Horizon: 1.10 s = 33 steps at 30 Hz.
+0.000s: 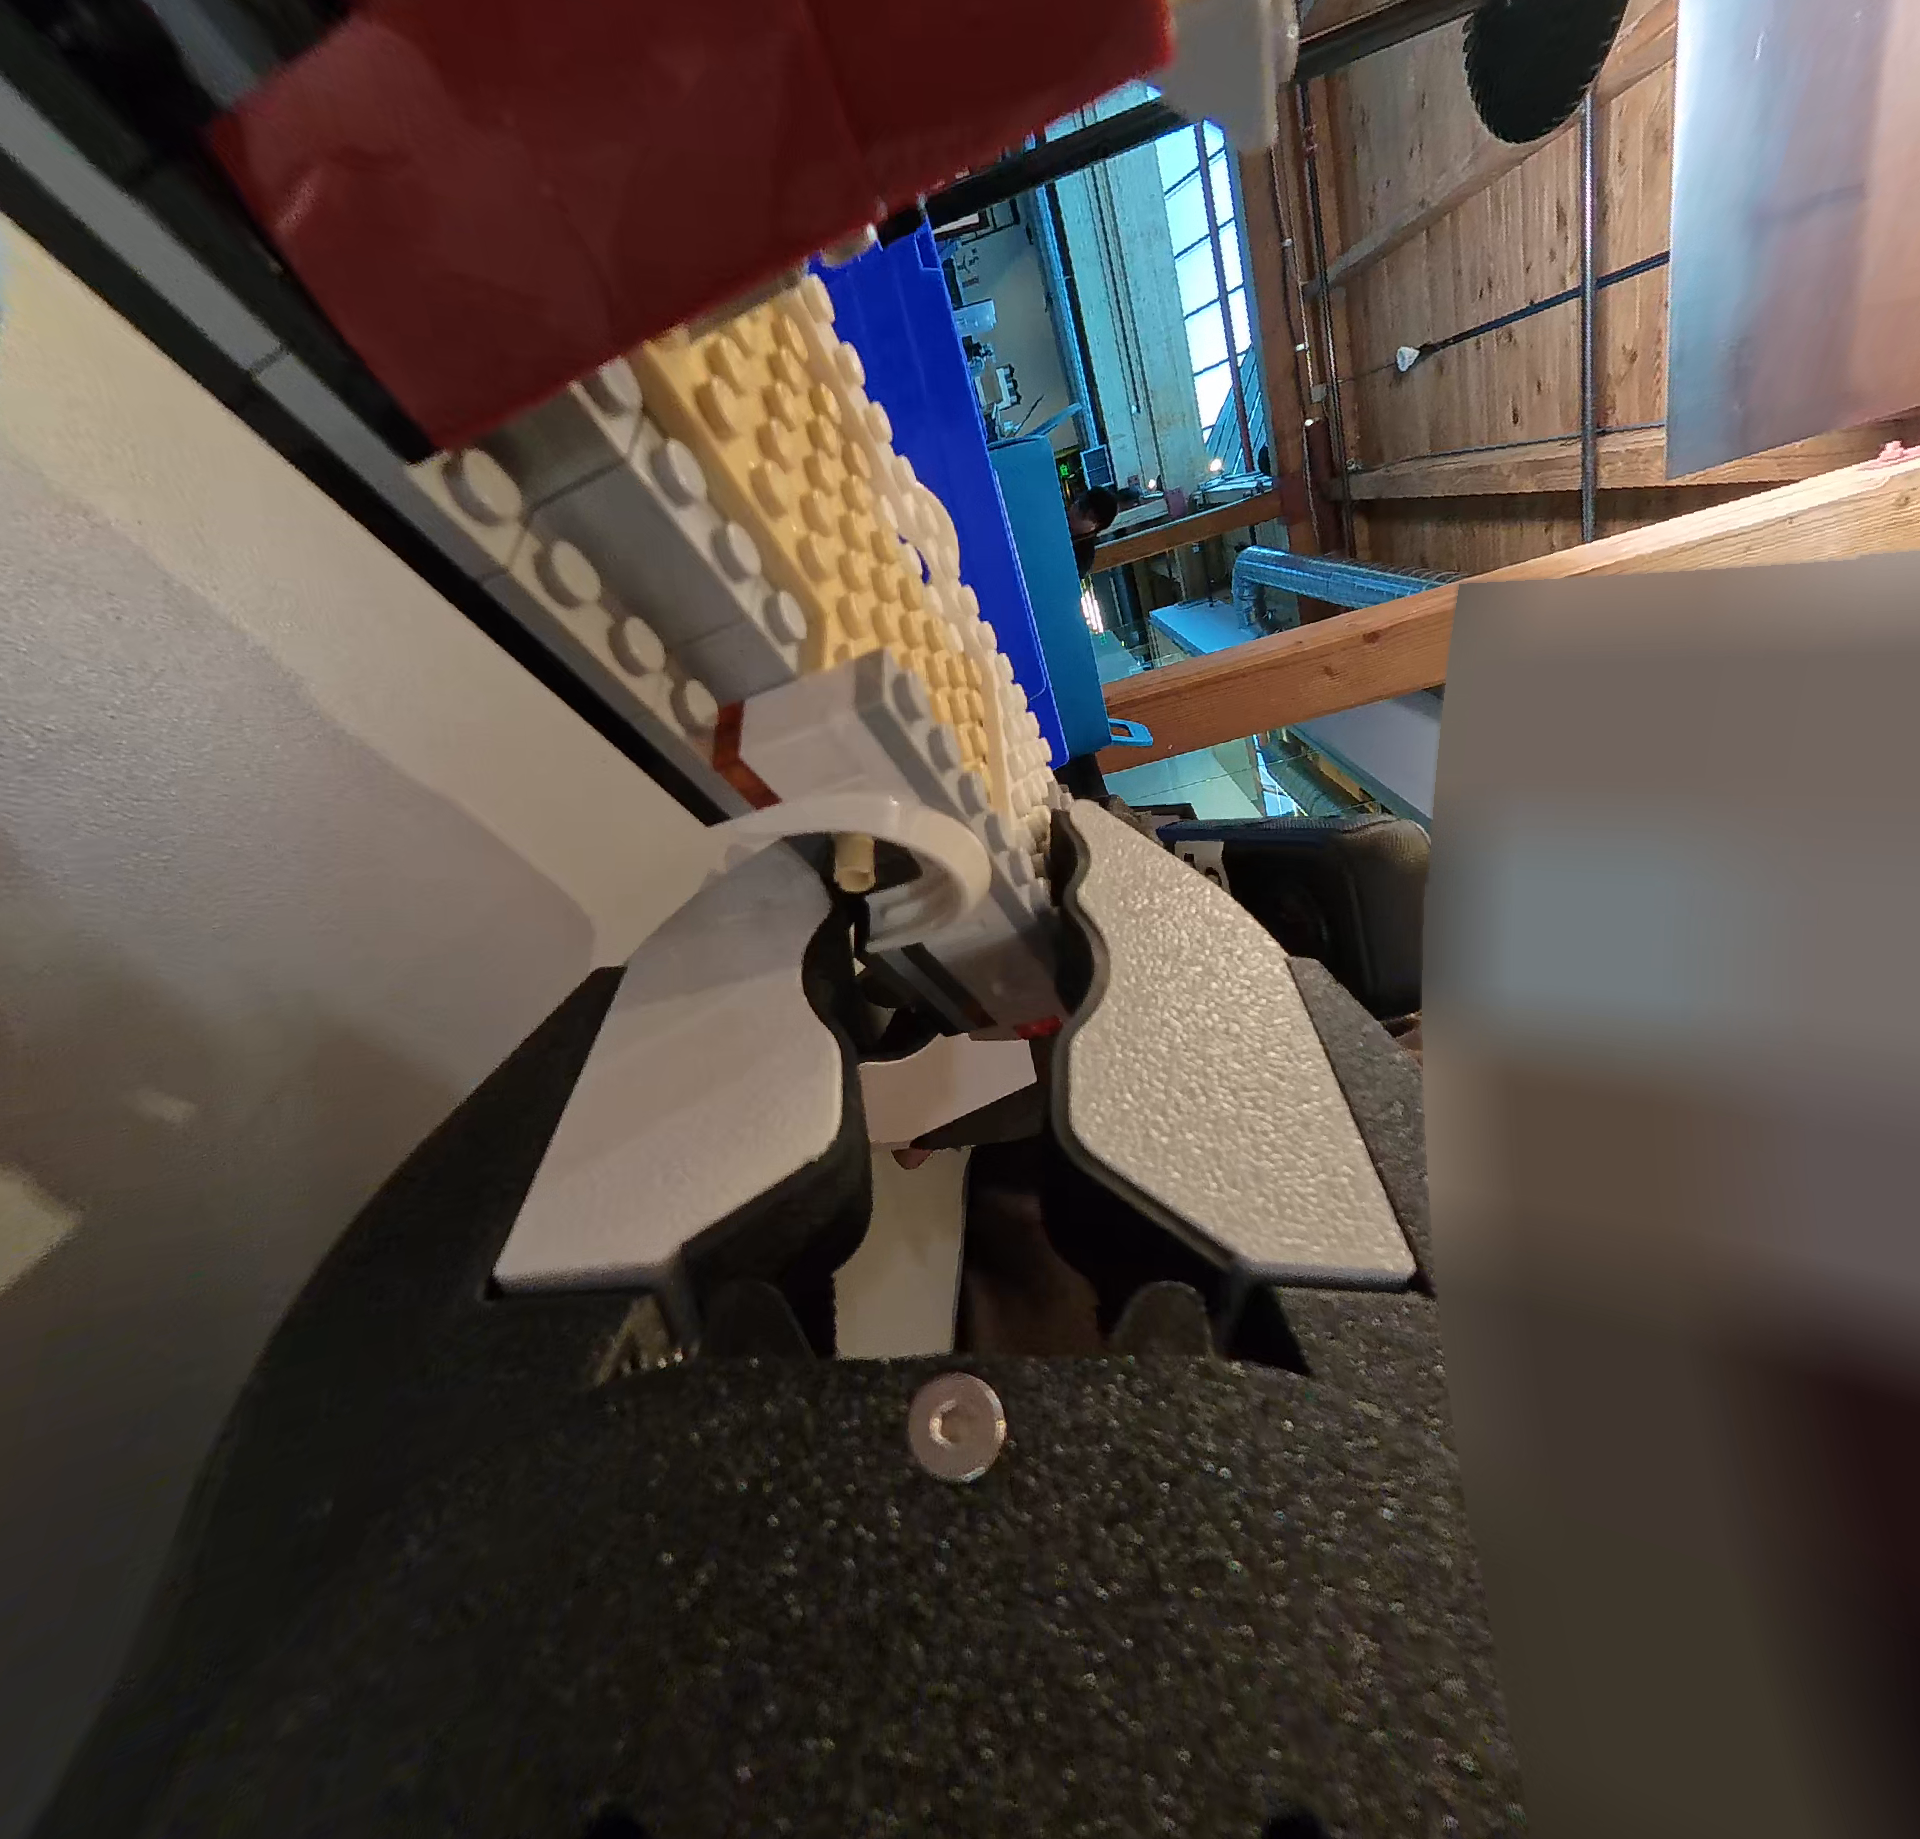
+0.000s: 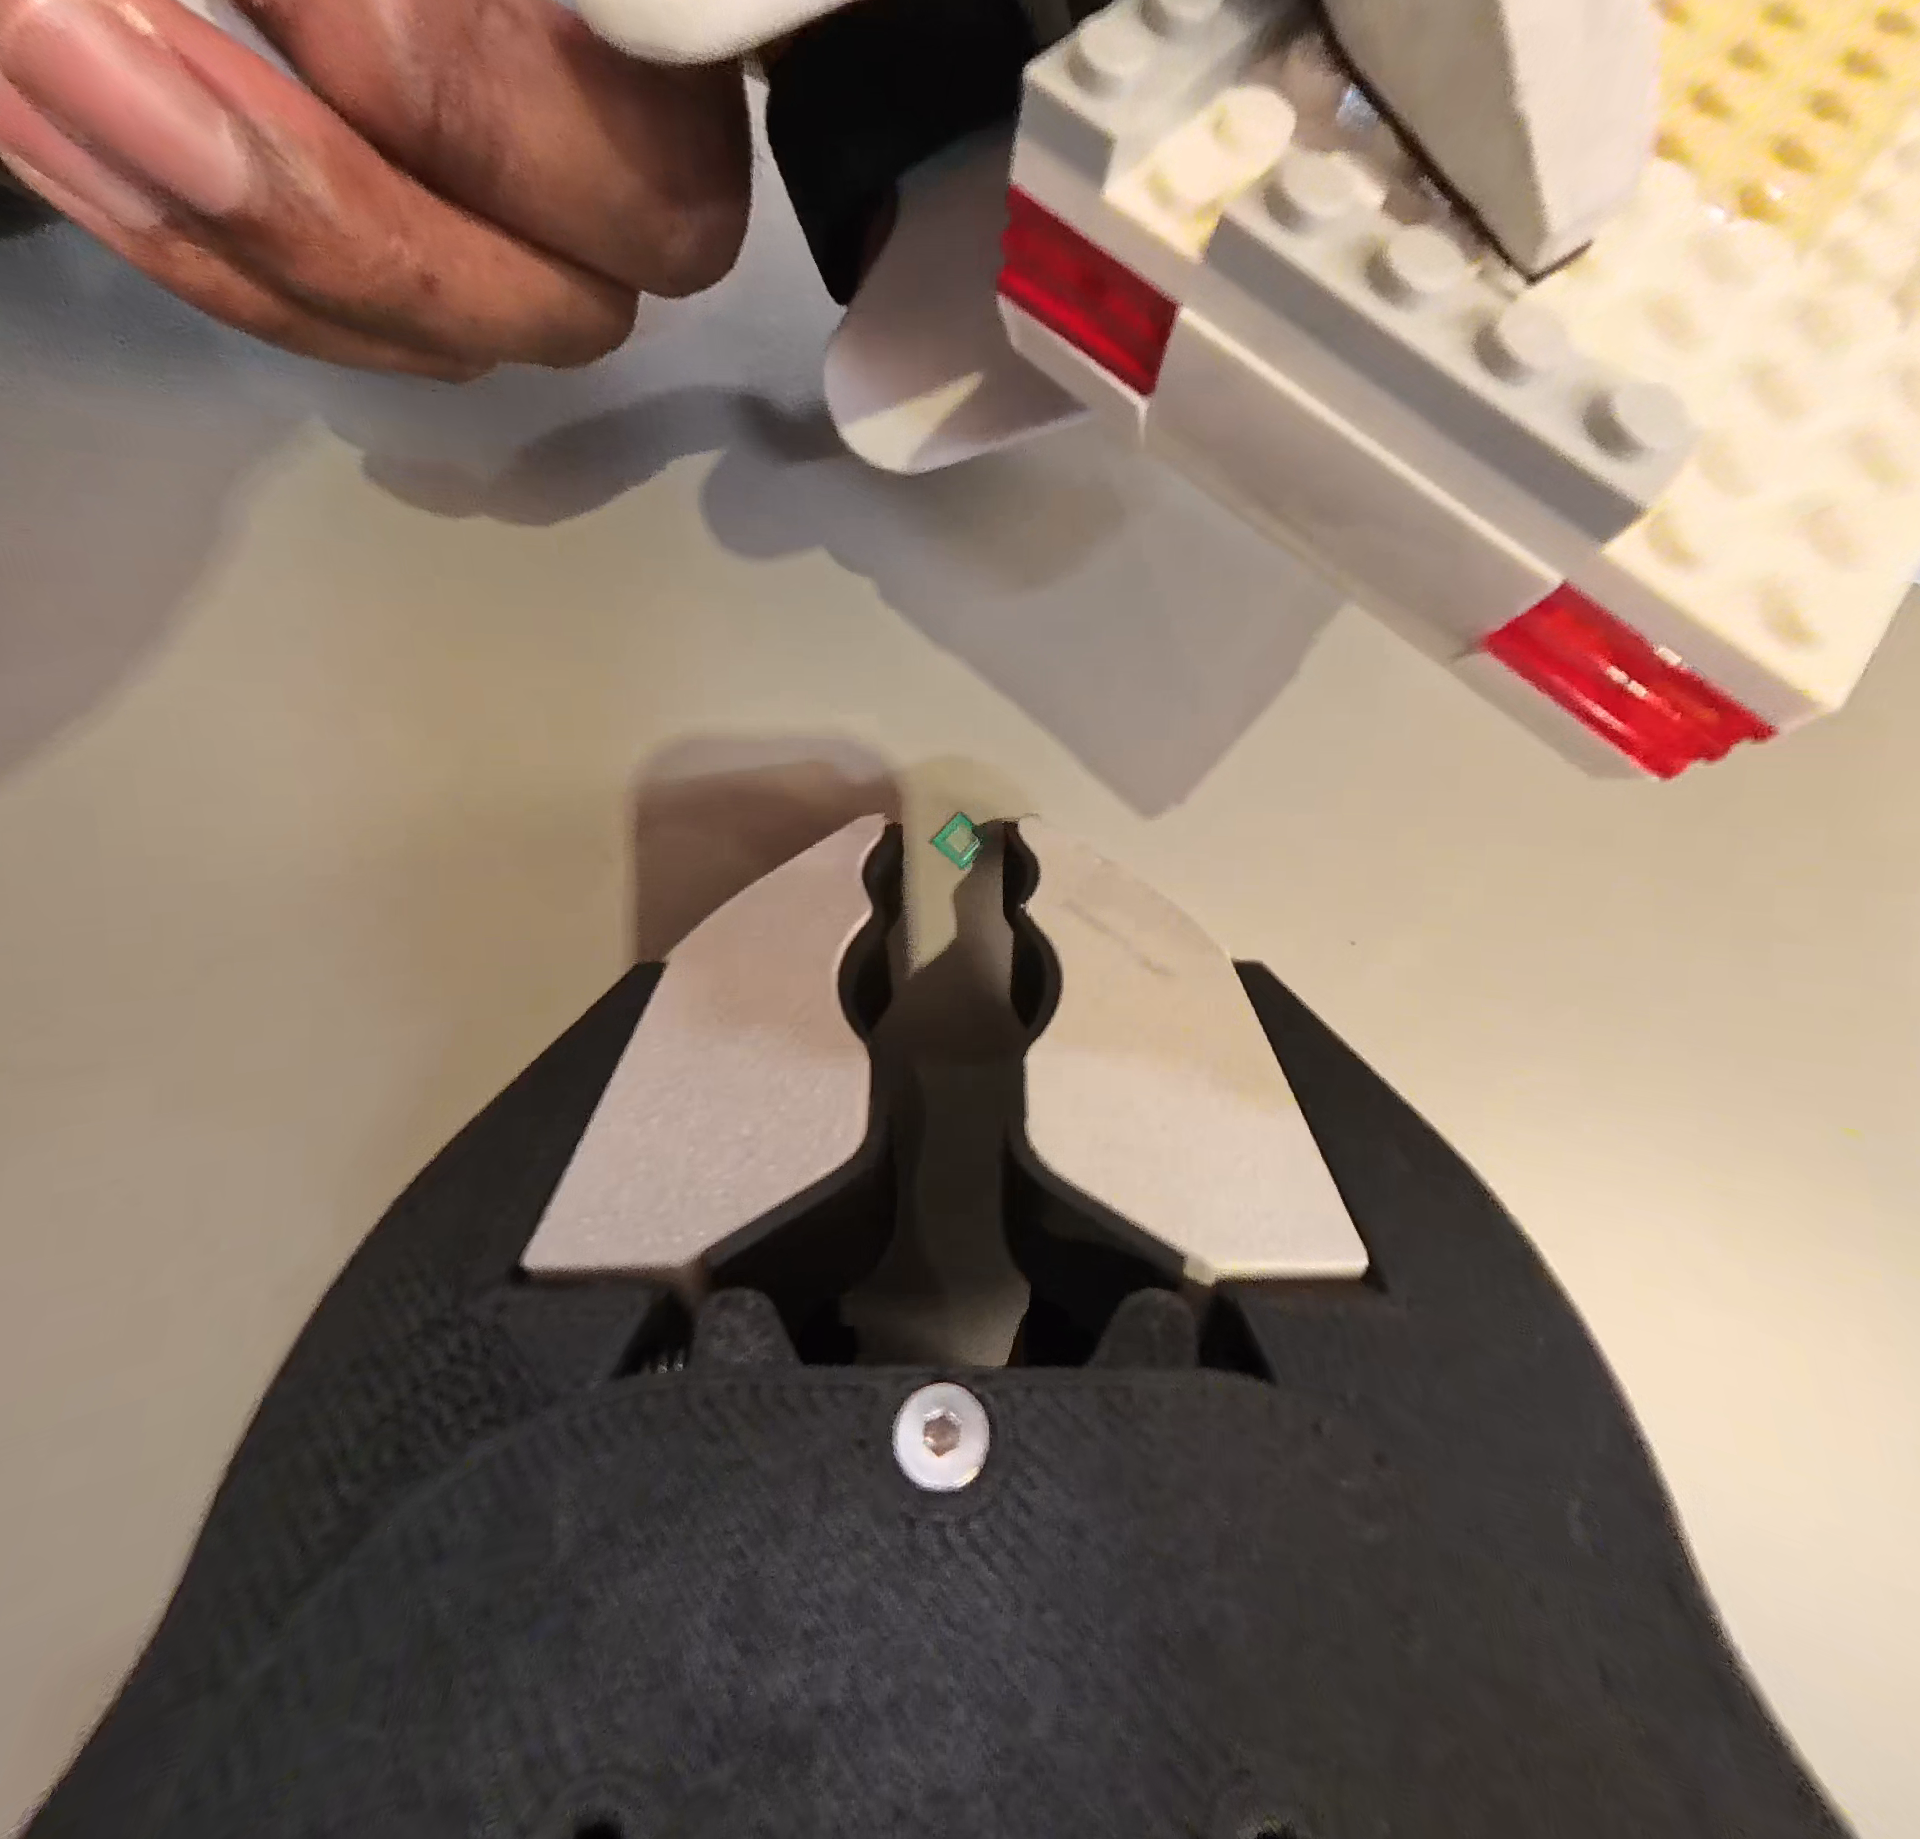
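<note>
The left gripper [image 1: 951, 916] is pinching one end of a toy brick model [image 1: 831, 542]. Its two grey fingers [image 1: 1174, 968] press on the grey bricks from both sides, so the model stays up in the air and does not fall. The model sticks out away from the gripper, with its bumpy tan and white top turned to the side. A white ring piece [image 1: 935, 854] on the model sits right by the fingertips.

In the right wrist view, the same brick model [image 2: 1455, 418] hangs above a pale table [image 2: 312, 906]. Its shadow falls on the table under it. I count two clear red bricks [image 2: 1081, 293] on its side, one near each end of a grey strip. A hand [image 2: 343, 158] is up at the top left, beside the model, gripping what looks like the handle of the other gripper.

The right gripper [image 2: 951, 854] is spread a little, and its fingers [image 2: 758, 958] are low over the table. One tiny green square piece [image 2: 957, 842] lies between the fingertips. It is small and a bit blurry, so I cannot be sure, but the pads do not seem to press on it. The green piece looks like it is lying on the table, close below the model.

So there are two grippers, one model, two red bricks, one green piece.
</note>
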{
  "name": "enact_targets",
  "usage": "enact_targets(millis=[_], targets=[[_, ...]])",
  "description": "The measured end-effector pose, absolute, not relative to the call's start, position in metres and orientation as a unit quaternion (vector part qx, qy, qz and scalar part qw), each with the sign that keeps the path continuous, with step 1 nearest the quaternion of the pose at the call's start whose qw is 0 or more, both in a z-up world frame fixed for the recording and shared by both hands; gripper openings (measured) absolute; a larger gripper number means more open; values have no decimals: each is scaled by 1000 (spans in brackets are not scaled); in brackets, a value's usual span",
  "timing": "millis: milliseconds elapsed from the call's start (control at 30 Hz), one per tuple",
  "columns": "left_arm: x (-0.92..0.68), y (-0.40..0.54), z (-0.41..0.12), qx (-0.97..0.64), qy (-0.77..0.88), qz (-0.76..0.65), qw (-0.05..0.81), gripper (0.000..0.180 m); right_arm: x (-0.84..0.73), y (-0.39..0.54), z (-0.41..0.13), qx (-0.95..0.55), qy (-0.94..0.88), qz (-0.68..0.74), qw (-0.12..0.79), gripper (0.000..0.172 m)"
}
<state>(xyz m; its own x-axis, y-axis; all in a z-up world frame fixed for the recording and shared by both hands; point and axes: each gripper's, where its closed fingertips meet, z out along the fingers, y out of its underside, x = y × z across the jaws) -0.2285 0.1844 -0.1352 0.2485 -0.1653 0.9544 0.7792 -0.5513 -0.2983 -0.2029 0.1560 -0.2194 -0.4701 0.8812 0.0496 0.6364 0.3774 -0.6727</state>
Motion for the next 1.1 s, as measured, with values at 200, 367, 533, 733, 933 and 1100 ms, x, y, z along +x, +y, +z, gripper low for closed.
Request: enact_targets(millis=[200, 367, 533, 733, 933, 1100], targets=[[-226, 184, -135, -670, -227, -574, 411, 36, -204, 158, -220, -472, -804, 294, 210, 11], [-227, 185, -136, -670, -229, -574, 411, 36, -204, 158, -220, -471, -805, 292, 211, 10], [-228, 185, -137, -667, -233, -576, 411, 35, -201, 158, -218, -470, -804, 298, 210, 6], [-229, 186, -140, -666, -241, -577, 406, 36, -201, 165, -205, -472, -795, 311, 221, 5], [-230, 187, -140, -666, -242, -575, 408, 36, -201, 166, -208, -482, -792, 308, 213, 12], [-229, 186, -139, -666, -240, -576, 409, 36, -204, 163, -216, -485, -796, 294, 210, 14]])
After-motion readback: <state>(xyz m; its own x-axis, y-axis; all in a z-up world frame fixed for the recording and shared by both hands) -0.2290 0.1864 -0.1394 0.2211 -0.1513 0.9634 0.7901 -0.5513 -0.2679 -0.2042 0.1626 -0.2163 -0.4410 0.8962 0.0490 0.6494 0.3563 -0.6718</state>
